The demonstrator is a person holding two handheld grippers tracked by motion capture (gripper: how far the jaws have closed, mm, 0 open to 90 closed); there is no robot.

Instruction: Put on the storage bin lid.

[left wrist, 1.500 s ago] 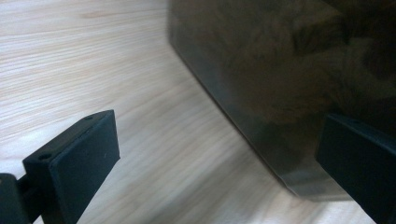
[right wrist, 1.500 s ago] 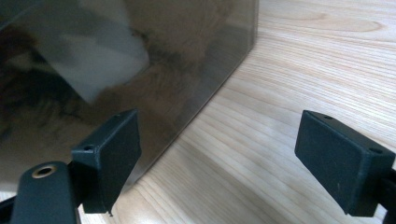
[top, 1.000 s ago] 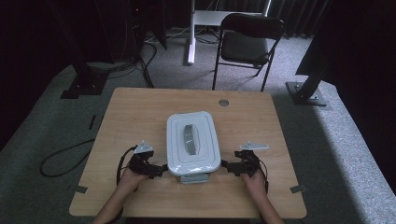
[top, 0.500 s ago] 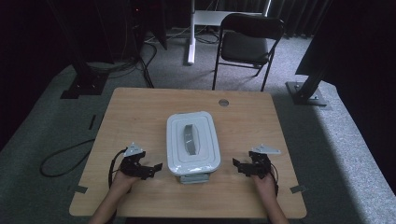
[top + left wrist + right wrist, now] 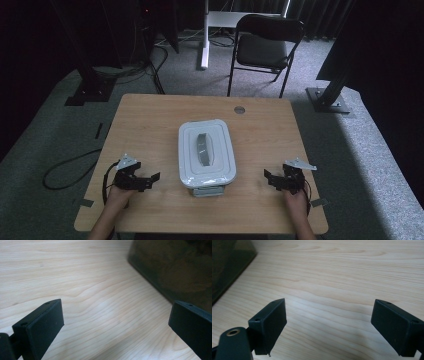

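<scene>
- We've got the box (image 5: 207,151) sitting in the middle of the table (image 5: 150,120), lid on, long side running away from us, with the near end close to our edge. Makes sense: both hands can get at it from either flank.
- Our left gripper (image 5: 148,179) rests low on the wood off the box's left side, jaws wide apart with nothing between them. In its own view we just see bare tabletop between the jaws and the table edge cutting across at upper right.
- Our right gripper (image 5: 270,178) mirrors it on the other side, also spread open and empty, well apart from the box.
- Both point inward at the box's near end, so we'd guess the symmetric setup is about taking it from both sides at once.
- The chair (image 5: 268,42) behind the table is out of play.
</scene>
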